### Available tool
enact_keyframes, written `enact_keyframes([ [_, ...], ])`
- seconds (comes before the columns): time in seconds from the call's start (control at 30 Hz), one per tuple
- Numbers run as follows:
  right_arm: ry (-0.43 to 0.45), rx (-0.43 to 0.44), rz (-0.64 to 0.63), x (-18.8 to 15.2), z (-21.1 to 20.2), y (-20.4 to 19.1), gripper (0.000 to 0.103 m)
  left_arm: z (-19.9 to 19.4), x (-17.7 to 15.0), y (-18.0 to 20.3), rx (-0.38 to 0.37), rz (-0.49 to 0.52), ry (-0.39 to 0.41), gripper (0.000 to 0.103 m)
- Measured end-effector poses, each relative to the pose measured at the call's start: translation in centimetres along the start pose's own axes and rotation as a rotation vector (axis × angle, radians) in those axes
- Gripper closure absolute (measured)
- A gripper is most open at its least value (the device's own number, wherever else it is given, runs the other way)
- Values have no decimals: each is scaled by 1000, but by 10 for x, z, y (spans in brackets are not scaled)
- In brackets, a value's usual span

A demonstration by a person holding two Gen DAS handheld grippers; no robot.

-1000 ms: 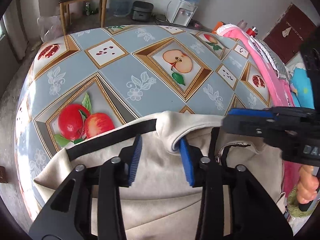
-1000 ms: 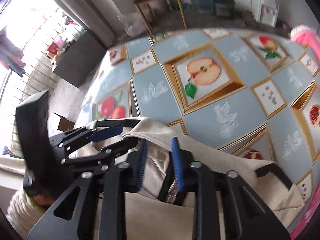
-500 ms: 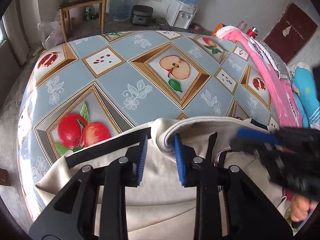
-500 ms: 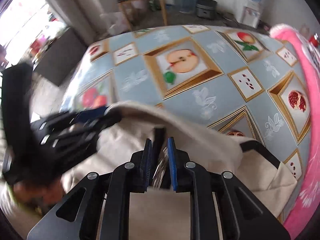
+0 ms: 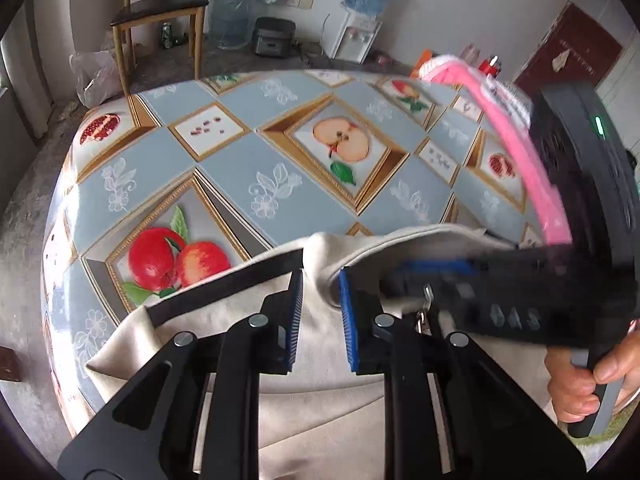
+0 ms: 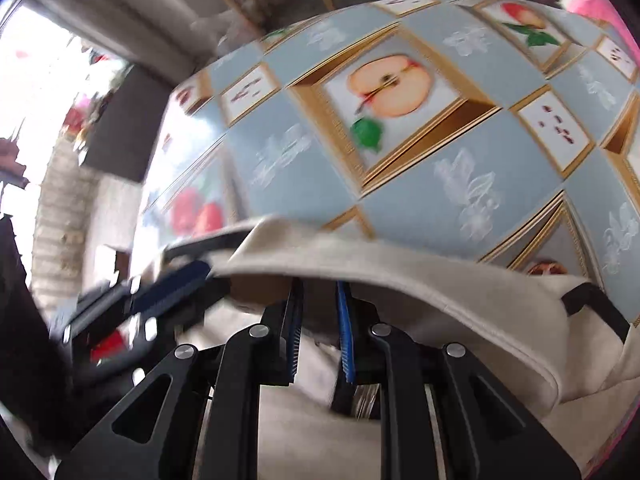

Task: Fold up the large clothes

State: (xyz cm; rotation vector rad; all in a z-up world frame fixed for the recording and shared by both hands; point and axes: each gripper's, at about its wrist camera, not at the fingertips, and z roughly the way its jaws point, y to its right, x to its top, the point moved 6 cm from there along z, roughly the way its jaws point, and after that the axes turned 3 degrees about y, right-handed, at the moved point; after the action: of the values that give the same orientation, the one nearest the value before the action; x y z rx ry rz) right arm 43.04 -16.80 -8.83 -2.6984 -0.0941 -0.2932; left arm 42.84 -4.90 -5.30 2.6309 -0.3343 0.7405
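Jacket [image 5: 320, 412]: beige, soft, limp, thickish; zip and black trim give firmer edges to grip. Lies on bench [image 5: 240, 168] near edge, nearer than the apple print. Left claw [image 5: 318, 312]: just been closing, collar fold between pads. Right claw [image 6: 318, 320]: narrow, clamped on zip edge beside collar.

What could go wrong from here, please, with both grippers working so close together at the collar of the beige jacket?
1. The left gripper has just been closing on a small bunch of the beige jacket collar; so little fabric may slip out.
2. The right gripper crosses right beside it, so the two could knock together.
3. The zipper pull hangs by the pads and may snag.
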Motion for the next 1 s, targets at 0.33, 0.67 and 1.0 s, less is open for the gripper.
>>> enact_keyframes([
  [0.33, -4, -22, -193, -31, -5, -20, 86, 21, -11, -3, 18, -16, -72, 85],
  [0.67, 181, -67, -11, 24, -67, 52, 85, 25, -30, -2, 45, 58, -128, 85],
  [1.0, 44, -29, -208, -61, -29, 42, 85, -5, -35, -1, -89, 8, -157, 85],
])
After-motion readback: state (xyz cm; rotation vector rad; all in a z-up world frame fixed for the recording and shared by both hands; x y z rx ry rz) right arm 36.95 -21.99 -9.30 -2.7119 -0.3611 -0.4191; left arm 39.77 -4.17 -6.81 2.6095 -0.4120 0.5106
